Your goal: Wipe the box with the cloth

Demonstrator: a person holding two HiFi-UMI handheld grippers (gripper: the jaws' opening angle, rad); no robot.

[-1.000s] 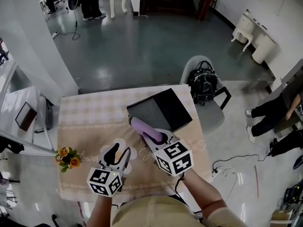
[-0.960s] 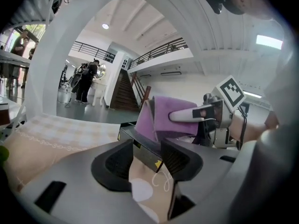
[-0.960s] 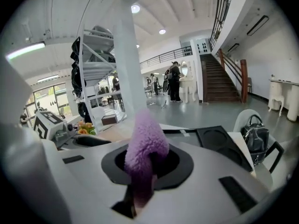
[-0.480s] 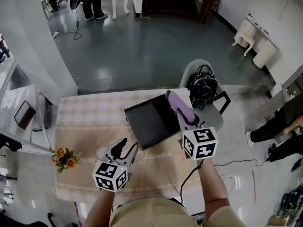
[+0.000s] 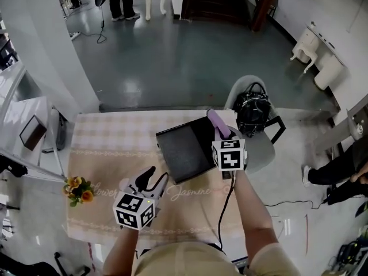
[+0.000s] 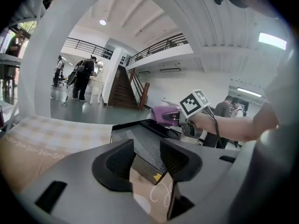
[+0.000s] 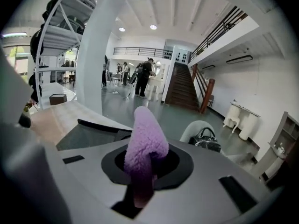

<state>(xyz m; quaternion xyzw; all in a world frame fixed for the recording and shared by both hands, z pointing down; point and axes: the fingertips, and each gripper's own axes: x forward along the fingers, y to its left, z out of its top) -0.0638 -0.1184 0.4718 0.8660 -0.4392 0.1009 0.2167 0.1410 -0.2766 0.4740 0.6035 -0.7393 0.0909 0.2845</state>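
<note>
**A:** Where is the black box (image 5: 184, 148)?

**B:** It lies flat on the table, on the checked tablecloth (image 5: 109, 134), towards the right side and turned askew to the table's edges.

**A:** And the purple cloth (image 7: 145, 134)?

**B:** It is pinched in the right gripper (image 7: 142, 167). Both jaws press on its lower part, and the fluffy end stands up past them. In the head view it sits at the box's far right edge, on the side nearest the chair (image 5: 261, 148). In the right gripper view the box's dark top lies just to the left of it. I cannot tell whether the cloth touches the box.

**A:** What about the left gripper (image 6: 147, 155)?

**B:** Its jaws are spread, with nothing pressed between them. It hangs over the tablecloth just beside the box's near corner. In the left gripper view that corner, with a small yellow mark on it, shows through the gap beyond the pads.

**A:** Anything else around?

**B:** A small bunch of orange and yellow flowers (image 5: 79, 189) sits at the table's left edge, well apart from the box. The grey chair stands past the table's right edge, with a black handbag (image 5: 253, 109) on its seat. A few people stand far back on the grey floor
</note>
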